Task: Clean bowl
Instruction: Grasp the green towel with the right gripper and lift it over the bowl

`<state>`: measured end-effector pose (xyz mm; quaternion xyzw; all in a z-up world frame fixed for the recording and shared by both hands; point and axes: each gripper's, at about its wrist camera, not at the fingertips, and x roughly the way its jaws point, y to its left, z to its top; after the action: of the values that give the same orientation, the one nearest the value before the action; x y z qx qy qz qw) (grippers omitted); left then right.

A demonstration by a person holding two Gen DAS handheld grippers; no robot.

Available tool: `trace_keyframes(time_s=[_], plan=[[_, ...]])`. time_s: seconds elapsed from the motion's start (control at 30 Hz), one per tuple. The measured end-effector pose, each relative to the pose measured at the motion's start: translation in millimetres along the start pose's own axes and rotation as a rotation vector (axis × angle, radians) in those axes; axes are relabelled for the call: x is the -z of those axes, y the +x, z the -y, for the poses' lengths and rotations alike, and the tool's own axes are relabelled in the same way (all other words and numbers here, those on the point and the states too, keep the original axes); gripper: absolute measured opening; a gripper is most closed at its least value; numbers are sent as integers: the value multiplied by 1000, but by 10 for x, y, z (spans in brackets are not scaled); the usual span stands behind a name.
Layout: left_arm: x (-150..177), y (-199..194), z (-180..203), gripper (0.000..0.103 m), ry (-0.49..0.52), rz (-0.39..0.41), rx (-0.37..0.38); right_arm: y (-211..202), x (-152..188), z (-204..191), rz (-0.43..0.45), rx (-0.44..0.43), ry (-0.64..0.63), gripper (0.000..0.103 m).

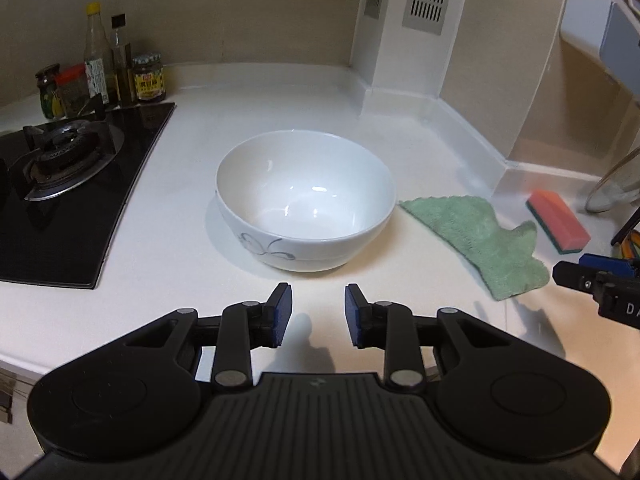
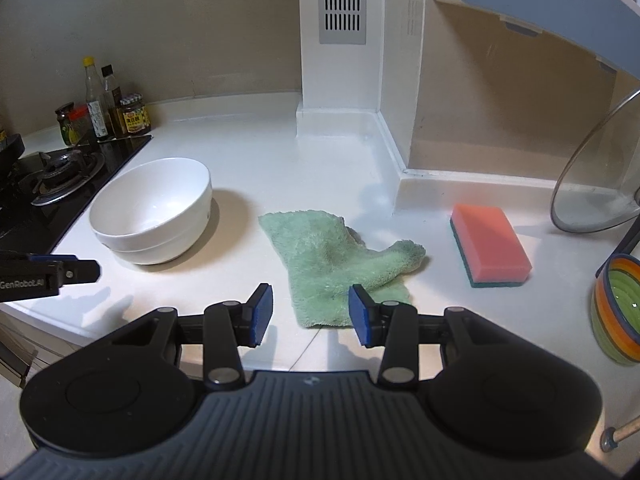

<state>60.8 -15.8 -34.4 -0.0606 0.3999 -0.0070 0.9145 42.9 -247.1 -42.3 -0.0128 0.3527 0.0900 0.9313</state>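
A white bowl [image 1: 306, 200] with a grey leaf pattern stands upright on the white counter; it looks empty inside. My left gripper [image 1: 318, 314] hovers open just in front of the bowl, with nothing between its blue pads. A green cloth [image 2: 336, 264] lies crumpled to the right of the bowl [image 2: 154, 210]. My right gripper [image 2: 310, 314] is open over the cloth's near edge, pads apart and touching nothing. An orange sponge [image 2: 490, 246] with a green underside lies further right. The cloth [image 1: 480, 240] and sponge [image 1: 558, 222] also show in the left wrist view.
A black gas hob [image 1: 60, 176] lies left of the bowl, with bottles and jars [image 1: 108, 68] behind it. A white pillar [image 2: 340, 40] stands at the back. A glass lid [image 2: 596, 172] leans at the right, above a striped green bowl [image 2: 618, 312]. The counter edge is near both grippers.
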Motion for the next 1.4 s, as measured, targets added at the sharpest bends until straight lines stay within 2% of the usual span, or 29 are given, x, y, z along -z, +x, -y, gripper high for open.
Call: trace_keyframes(time_s=[0.13, 0.3, 0.5, 0.7, 0.77, 0.87, 1.1, 1.4], plan=[[-53, 91, -83, 34, 16, -50, -5, 229, -60, 17, -31, 4, -5, 37], [-112, 166, -185, 34, 23, -57, -5, 534, -138, -32, -83, -24, -51, 41], [-216, 226, -293, 34, 26, -62, -28, 918, -193, -118, -141, 4, -145, 41], [-261, 246, -423, 34, -22, -77, -66, 1147, -184, -87, -192, -10, -160, 40], [-267, 232, -462, 34, -38, -80, -70, 1135, -180, -75, -178, -7, -168, 27], [-259, 184, -493, 34, -37, -80, -81, 1064, -165, -27, -147, -11, -149, 16], [-215, 78, -534, 34, -39, -79, -95, 740, -253, -23, -80, -63, -127, 13], [-262, 83, -603, 34, -34, -70, -91, 296, -820, -293, 81, -135, -190, 13]])
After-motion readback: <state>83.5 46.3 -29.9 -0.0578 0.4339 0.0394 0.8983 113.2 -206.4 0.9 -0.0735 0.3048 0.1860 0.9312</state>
